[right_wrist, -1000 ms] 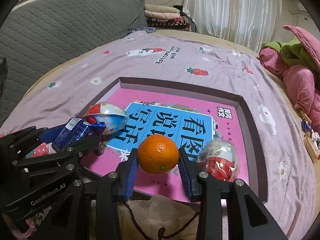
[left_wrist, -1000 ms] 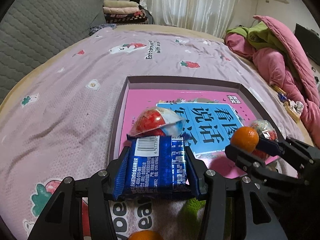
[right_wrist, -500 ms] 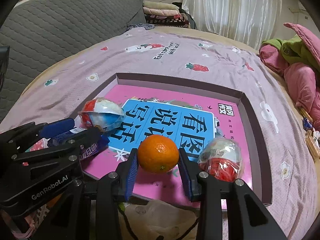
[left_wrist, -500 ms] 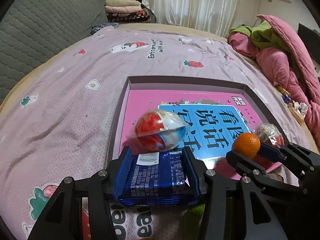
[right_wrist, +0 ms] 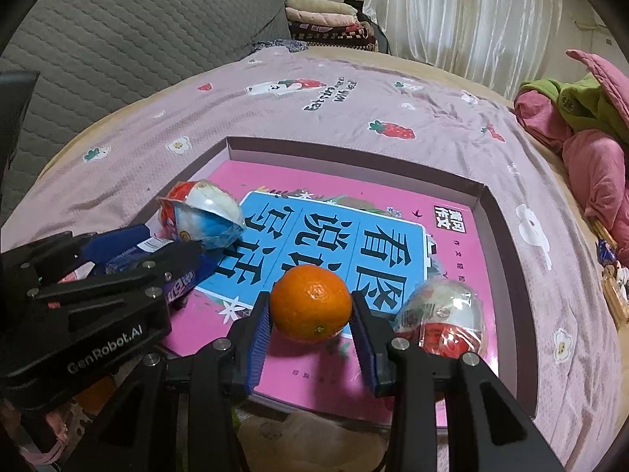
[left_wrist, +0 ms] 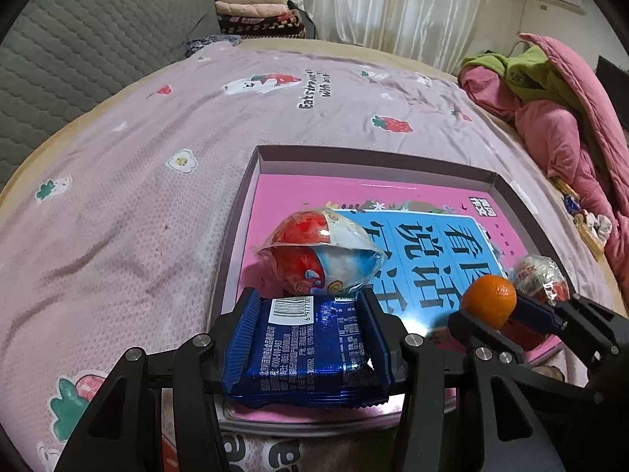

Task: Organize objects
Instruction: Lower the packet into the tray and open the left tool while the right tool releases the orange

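Note:
My left gripper (left_wrist: 308, 314) is shut on a blue snack packet (left_wrist: 306, 350), held low over the near left corner of a shallow box (left_wrist: 354, 157) with a pink and blue book inside. My right gripper (right_wrist: 310, 310) is shut on an orange (right_wrist: 311, 303), just above the book's (right_wrist: 346, 236) near edge; the orange also shows in the left wrist view (left_wrist: 489, 301). A wrapped red, white and blue egg toy (left_wrist: 322, 251) lies in the box just beyond the packet. A second wrapped egg toy (right_wrist: 442, 320) lies right of the orange.
The box sits on a pink strawberry-print bedsheet (left_wrist: 157, 165). A grey quilted headboard (right_wrist: 118, 59) is at the left. Pink and green bedding (left_wrist: 550, 98) is piled at the right. Small items (right_wrist: 613, 275) lie at the bed's right edge.
Both grippers have moved forward and down over the box. The packet now sits close behind the left egg toy, and the orange hangs lower over the book.

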Tool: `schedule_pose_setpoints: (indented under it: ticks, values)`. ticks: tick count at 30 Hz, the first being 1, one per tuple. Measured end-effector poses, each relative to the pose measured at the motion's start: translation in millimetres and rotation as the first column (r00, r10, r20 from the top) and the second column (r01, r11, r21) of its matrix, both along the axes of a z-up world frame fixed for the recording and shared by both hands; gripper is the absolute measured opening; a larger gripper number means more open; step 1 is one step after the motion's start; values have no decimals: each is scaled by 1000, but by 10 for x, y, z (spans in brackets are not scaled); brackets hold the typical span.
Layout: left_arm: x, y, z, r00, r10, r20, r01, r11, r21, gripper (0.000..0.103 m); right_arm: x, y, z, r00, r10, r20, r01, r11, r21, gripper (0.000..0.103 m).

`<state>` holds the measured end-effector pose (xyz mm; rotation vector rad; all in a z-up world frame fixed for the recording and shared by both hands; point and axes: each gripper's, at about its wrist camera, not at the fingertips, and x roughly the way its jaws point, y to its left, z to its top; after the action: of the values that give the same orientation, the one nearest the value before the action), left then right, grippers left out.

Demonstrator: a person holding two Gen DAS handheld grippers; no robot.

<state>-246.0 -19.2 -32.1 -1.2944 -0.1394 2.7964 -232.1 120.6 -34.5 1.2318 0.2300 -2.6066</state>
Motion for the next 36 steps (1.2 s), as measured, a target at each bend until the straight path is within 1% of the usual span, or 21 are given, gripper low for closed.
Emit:
schedule_pose_setpoints:
  ticks: [7, 13, 21, 26, 33, 36]
  values:
    - [-103, -26, -2, 1000, 24, 7, -24, 999, 39, 53, -63, -13, -79, 1000, -2, 26, 2, 1000, 14, 39]
    - [-92, 8, -4, 1000, 19, 4, -19, 1000, 22, 53, -77, -2, -81, 1000, -5, 28, 5, 1000, 7, 39]
    - [-51, -28, 4, 1000, 20, 2, -20, 999, 41, 53, -79, 65, -80, 999, -20, 40, 21, 999, -38, 40]
    - [-20, -50, 14, 1000, 19, -1, -19, 999, 50, 53, -57, 88, -71, 999, -26, 33, 27, 999, -39, 40]
    - [37, -37, 40, 1000, 15, -15, -14, 999, 38, 53, -37, 128, -55, 999, -37, 30, 39, 998, -44, 40]
    - [60, -36, 62, 1000, 14, -23, -13, 999, 37, 53, -14, 112, -47, 999, -36, 25, 37, 999, -39, 42]
